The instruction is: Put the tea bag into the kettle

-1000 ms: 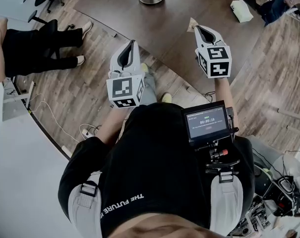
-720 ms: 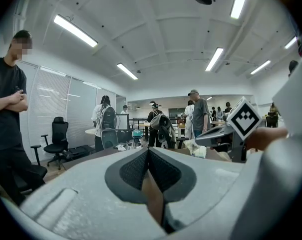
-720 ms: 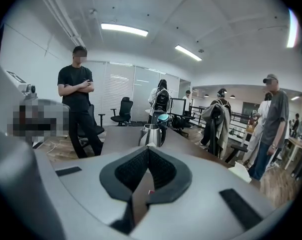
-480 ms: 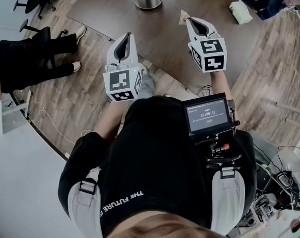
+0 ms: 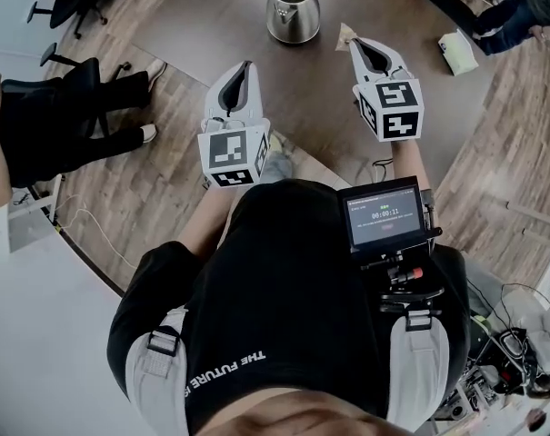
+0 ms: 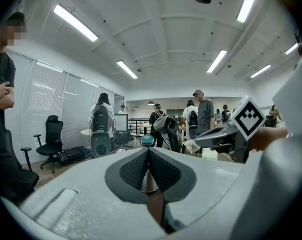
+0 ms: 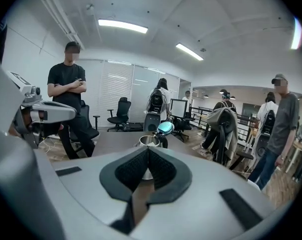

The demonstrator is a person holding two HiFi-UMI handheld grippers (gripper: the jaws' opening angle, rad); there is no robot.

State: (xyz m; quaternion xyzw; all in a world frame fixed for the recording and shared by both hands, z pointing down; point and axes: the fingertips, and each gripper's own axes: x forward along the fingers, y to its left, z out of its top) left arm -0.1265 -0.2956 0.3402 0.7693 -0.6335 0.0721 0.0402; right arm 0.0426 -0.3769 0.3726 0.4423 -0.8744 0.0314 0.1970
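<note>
Approach: beige tea bag (image 5: 345, 33) pinched in right gripper (image 5: 355, 43), left gripper (image 5: 246, 65) closed empty; next, centring over steel kettle (image 5: 293, 12) past tabletop's (image 5: 211, 16) near edge

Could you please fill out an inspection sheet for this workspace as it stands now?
Surface: dark table, on a wood floor.
Job's things: kettle upright on the table; tea bag held short of it.
Clutter: white box near the table's right edge.
Grippers: left gripper shut, empty; right gripper shut on the tea bag.
Cables: loose cables on the floor.
Surroundings: seated person at left; others standing beyond.
</note>
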